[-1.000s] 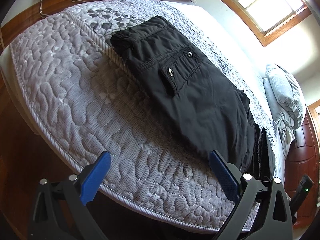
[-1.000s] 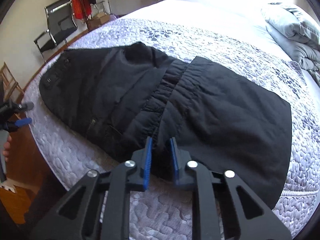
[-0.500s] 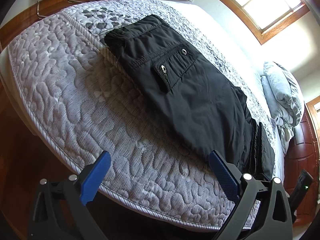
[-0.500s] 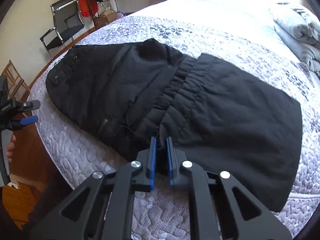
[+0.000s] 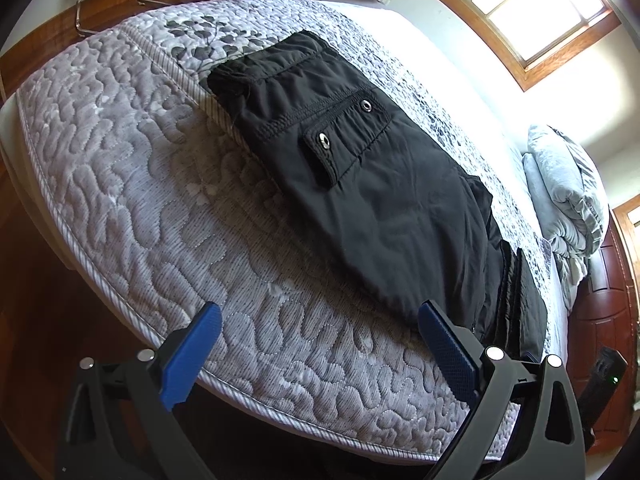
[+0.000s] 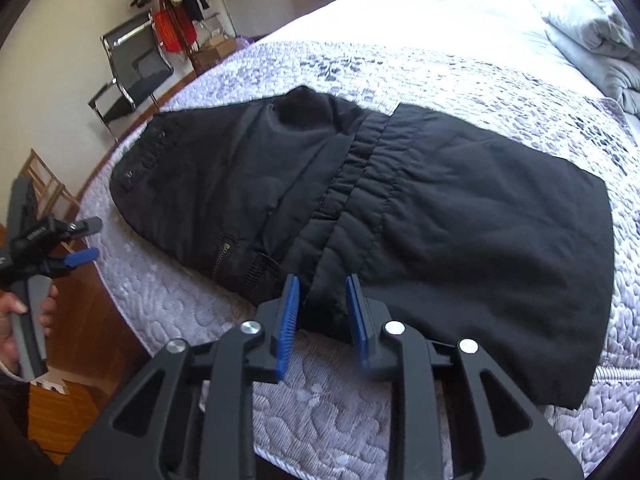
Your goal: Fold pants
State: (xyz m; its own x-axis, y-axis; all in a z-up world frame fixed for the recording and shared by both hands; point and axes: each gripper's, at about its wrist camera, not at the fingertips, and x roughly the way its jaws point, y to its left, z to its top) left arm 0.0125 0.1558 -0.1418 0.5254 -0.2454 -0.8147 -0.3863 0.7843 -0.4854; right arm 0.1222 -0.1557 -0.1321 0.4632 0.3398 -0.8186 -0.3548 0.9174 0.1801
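Black pants [image 5: 360,184] lie folded on the quilted grey mattress [image 5: 160,208], with the snap pocket facing up. My left gripper [image 5: 320,332] is open and empty, hovering near the mattress edge below the pants. In the right wrist view the pants [image 6: 440,208] spread across the bed with the elastic waistband in the middle. My right gripper [image 6: 322,308] is open, its jaws standing on either side of the near waistband edge without pinching it. The left gripper [image 6: 86,240] shows at the far left, held by a hand.
A folded grey duvet [image 5: 568,200] lies at the head of the bed. A black chair [image 6: 132,76] and a coat rack [image 6: 172,4] stand by the wall. Wooden floor [image 5: 36,280] surrounds the bed. A window [image 5: 536,12] is behind.
My right gripper has opened, letting go of the waistband fabric it pinched half a second ago, and drew back slightly. The left gripper stayed open and shifted a little.
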